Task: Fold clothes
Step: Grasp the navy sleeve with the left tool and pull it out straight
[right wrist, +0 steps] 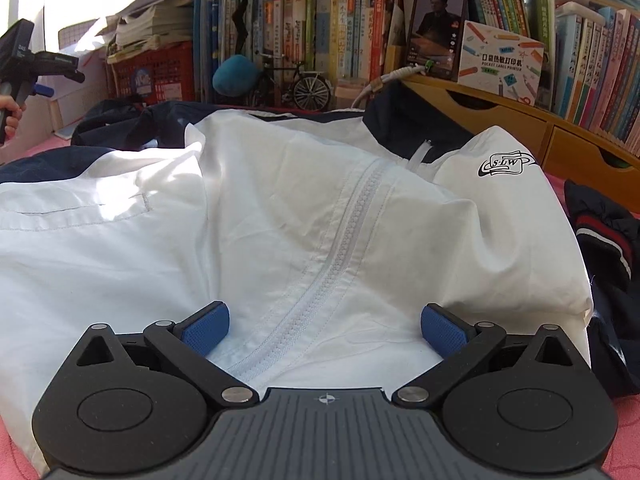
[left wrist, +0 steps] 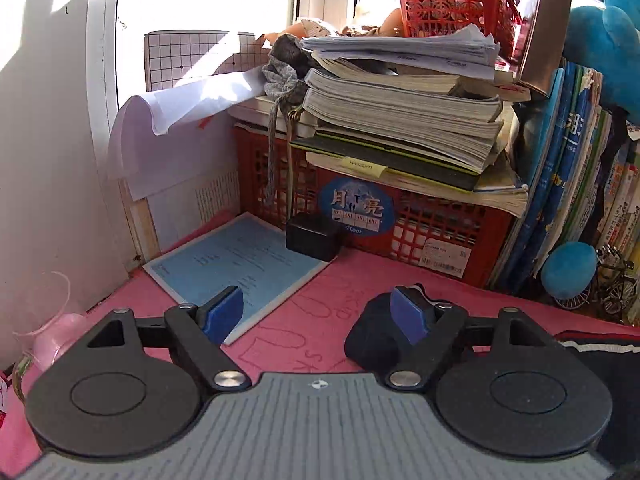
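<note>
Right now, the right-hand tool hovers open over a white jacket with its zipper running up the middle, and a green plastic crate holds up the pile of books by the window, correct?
Nearly. The crate under the pile of books is red, not green, as the left wrist view shows. The rest stands: the right gripper is open over the white jacket, its zipper running up the middle.

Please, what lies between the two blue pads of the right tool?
In the right wrist view, the white jacket lies there; its closed zipper runs up between the open pads. Nothing is gripped.
</note>
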A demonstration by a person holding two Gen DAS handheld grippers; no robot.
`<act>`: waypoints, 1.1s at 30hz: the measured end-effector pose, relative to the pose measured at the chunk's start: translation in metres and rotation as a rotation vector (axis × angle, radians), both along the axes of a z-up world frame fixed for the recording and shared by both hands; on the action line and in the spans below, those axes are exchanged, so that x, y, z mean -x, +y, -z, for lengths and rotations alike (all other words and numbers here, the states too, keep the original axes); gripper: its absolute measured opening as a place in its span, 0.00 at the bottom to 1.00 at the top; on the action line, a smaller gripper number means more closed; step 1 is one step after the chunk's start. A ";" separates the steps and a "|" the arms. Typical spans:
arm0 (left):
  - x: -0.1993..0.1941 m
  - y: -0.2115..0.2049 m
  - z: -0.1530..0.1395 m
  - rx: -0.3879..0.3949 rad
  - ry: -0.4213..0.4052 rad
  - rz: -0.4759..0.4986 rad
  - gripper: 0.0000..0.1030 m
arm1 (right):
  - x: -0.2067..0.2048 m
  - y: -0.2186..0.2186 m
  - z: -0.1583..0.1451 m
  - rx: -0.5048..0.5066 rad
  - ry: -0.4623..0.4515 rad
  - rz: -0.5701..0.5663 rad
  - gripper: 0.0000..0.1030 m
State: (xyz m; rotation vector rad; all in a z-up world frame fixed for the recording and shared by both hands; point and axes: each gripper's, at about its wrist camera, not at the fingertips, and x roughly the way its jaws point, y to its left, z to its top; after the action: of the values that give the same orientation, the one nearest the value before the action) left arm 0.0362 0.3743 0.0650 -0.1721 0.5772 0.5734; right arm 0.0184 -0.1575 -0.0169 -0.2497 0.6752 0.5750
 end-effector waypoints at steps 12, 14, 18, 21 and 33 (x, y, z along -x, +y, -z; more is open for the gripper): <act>-0.043 -0.126 0.059 -0.360 0.232 0.204 1.00 | 0.000 0.001 0.000 0.001 -0.003 0.005 1.00; -0.038 -0.101 0.063 -0.329 0.257 0.143 1.00 | 0.000 0.001 0.000 0.002 -0.005 0.006 1.00; -0.016 -0.052 0.062 -0.289 0.293 0.036 1.00 | 0.004 0.003 -0.004 -0.005 0.003 0.019 1.00; -0.004 -0.032 0.054 -0.260 0.292 0.001 1.00 | 0.009 0.012 -0.030 -0.094 -0.007 -0.055 1.00; -0.024 -0.006 0.062 -0.166 0.315 -0.137 1.00 | 0.016 0.104 -0.057 0.054 -0.207 -0.241 1.00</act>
State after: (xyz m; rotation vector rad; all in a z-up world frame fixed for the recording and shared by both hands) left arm 0.0601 0.3688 0.0031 0.0380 0.8234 0.7862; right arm 0.0021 -0.0537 0.0401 -0.4391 0.4626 0.7499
